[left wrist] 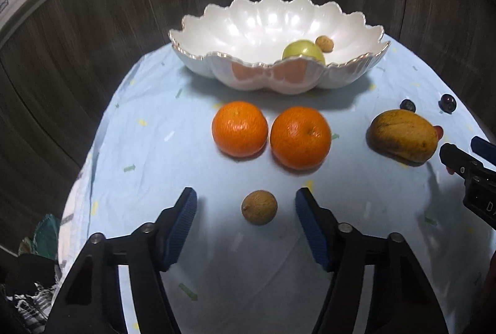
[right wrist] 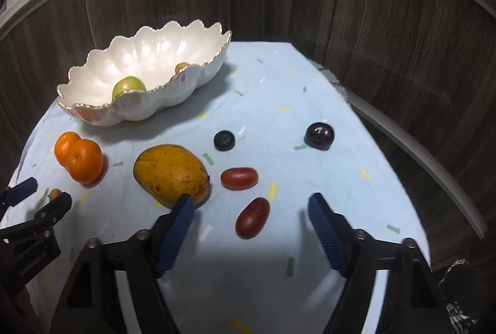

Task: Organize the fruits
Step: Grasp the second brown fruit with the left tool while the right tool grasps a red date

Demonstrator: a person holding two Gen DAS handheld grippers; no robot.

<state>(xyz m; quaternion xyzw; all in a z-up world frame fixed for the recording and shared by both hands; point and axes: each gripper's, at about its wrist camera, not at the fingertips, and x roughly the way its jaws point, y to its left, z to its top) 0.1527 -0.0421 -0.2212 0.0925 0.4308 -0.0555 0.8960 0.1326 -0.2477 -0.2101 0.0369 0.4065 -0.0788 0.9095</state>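
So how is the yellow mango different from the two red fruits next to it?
The mango is yellow-orange with brown speckles; the two red fruits are dark, glossy red. The mango is much bigger than either red fruit. The mango's near end lies partly hidden behind one finger of the right gripper, while one red fruit lies between its fingers, untouched. All three are oval and lie on the blue cloth, outside the white bowl.

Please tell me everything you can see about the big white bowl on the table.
The white scalloped shell-shaped bowl looks like glossy, pearly ceramic with a thin gold rim. It stands upright on the pale blue tablecloth, at the far side before the dark wood wall. Inside lie a yellow-green round fruit and a small brown nut-like fruit. Two oranges in front reflect in its wall without touching it.
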